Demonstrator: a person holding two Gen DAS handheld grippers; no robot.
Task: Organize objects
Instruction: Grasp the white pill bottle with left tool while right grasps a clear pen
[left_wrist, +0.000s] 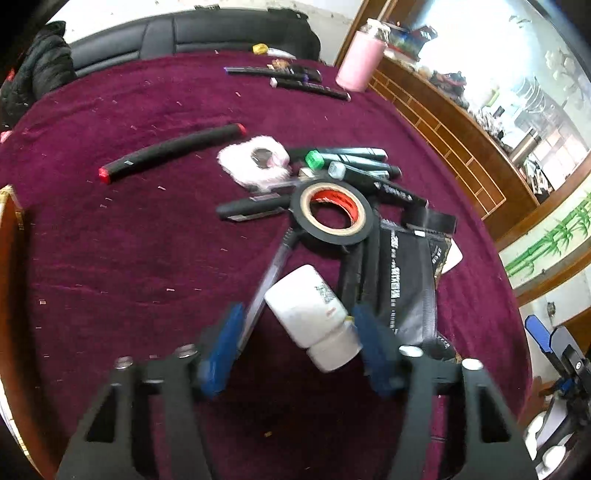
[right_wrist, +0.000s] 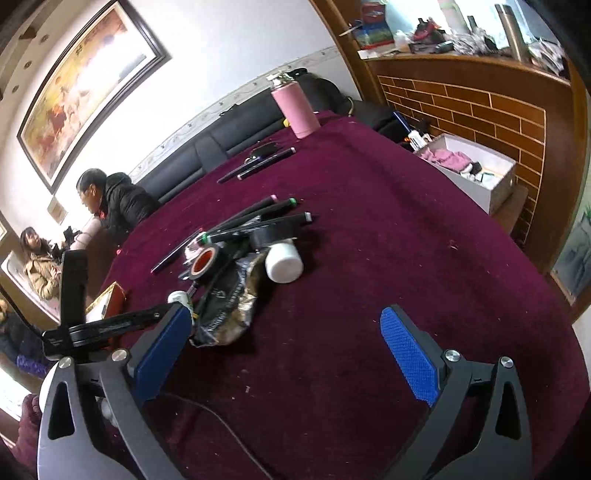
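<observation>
A white bottle (left_wrist: 310, 310) lies tilted on the maroon tablecloth (left_wrist: 147, 258) between the fingers of my left gripper (left_wrist: 297, 347). Its right pad (left_wrist: 373, 347) sits against the bottle's cap end, while the left pad (left_wrist: 221, 347) stands apart from it, beside a clear pen (left_wrist: 266, 273). Just beyond lie a black tape roll (left_wrist: 332, 212), a black foil pouch (left_wrist: 406, 280) and a pile of markers (left_wrist: 354, 162). My right gripper (right_wrist: 288, 354) is open over bare cloth, short of the pouch (right_wrist: 229, 299) and a white jar (right_wrist: 283, 262).
A red-capped black marker (left_wrist: 170, 153) and a pink fluffy item (left_wrist: 255, 162) lie further out. More markers (left_wrist: 295, 79) and a pink flask (left_wrist: 358, 62) stand at the far edge. A white box (right_wrist: 469, 173) sits off the table's right. Two people (right_wrist: 118, 203) sit at left.
</observation>
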